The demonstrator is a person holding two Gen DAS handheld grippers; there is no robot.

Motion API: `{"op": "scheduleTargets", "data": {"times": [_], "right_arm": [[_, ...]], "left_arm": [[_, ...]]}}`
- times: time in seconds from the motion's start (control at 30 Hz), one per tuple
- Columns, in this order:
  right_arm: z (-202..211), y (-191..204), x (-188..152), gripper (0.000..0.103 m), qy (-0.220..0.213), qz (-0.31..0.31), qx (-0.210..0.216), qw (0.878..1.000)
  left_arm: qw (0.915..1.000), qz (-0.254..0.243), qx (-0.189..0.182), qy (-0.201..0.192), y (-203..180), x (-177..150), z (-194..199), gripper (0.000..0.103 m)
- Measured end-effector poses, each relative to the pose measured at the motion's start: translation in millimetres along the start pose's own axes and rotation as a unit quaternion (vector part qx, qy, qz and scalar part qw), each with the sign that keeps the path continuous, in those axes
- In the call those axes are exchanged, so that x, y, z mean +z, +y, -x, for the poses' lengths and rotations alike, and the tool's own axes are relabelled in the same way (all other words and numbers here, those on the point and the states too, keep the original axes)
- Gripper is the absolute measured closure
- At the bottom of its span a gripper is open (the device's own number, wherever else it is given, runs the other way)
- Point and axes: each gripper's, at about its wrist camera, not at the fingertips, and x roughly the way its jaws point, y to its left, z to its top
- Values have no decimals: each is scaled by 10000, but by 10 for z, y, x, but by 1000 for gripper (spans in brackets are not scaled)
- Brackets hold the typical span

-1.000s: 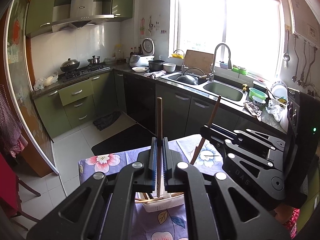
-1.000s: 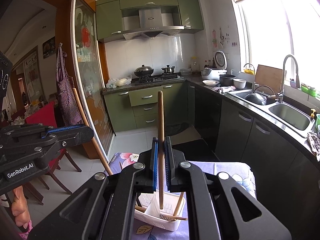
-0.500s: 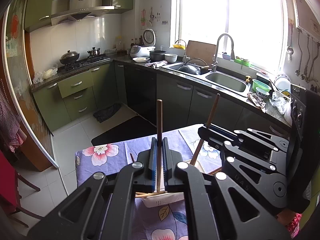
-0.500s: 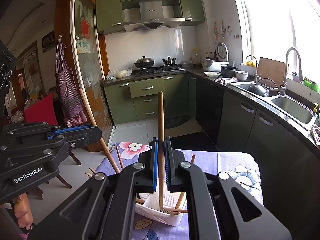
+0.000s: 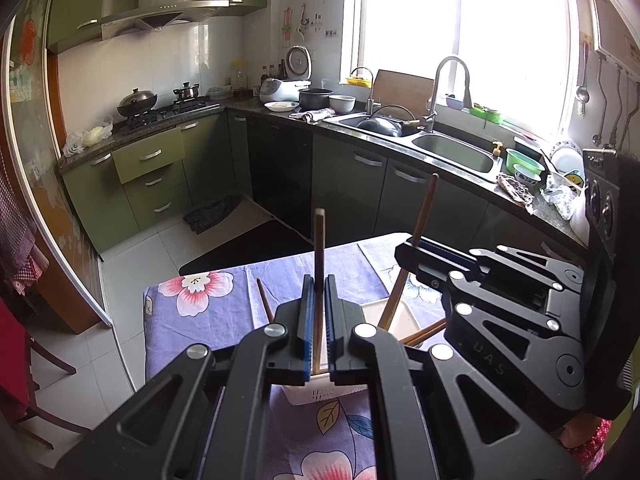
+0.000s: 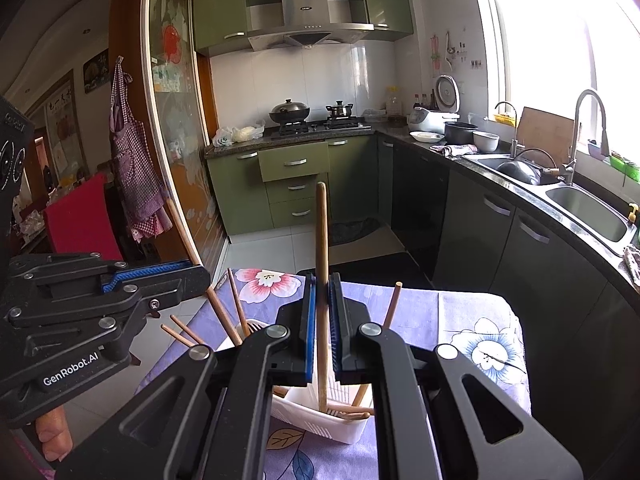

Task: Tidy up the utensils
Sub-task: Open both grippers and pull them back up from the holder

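Note:
My left gripper [image 5: 319, 285] is shut on a dark brown chopstick [image 5: 319, 240] held upright, its lower end hidden behind the jaws above a white slotted basket [image 5: 316, 394]. In the right wrist view my right gripper [image 6: 321, 280] is shut on a lighter wooden chopstick [image 6: 321, 232], whose lower end reaches down inside the basket [image 6: 312, 416]. Several other chopsticks [image 6: 390, 308] lean in the basket. Each view shows the other gripper beside it: the right gripper [image 5: 404, 256] with its chopstick [image 5: 424, 208], and the left gripper [image 6: 200, 276] with its chopstick [image 6: 182, 224].
The basket stands on a small table with a purple flowered cloth [image 5: 200, 320]. Beyond are a tiled floor, green cabinets [image 5: 152, 156] and a counter with a sink [image 5: 456, 152]. A red chair [image 6: 76, 216] stands at the left, and a hand [image 6: 52, 436] shows under the left gripper.
Both grippers have sunk toward the basket with their chopsticks still clamped. More of the tablecloth and of the chopsticks in the basket shows now.

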Motion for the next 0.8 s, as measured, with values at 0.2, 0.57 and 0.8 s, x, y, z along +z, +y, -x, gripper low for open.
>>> {"op": "scheduleTargets", "data": {"times": [0.2, 0.57, 0.8], "right_arm": [[7, 25, -26, 96, 3, -5, 0, 10000], [241, 72, -75, 92, -260, 84, -23, 9996], [545, 199, -216, 76, -507, 229, -66, 9984]], "left_arm": [[10000, -28, -8, -36, -9, -7, 60, 98], [9998, -65, -101, -186, -78, -65, 238, 98], [9990, -38, -109, -434, -81, -327, 534, 97]]}}
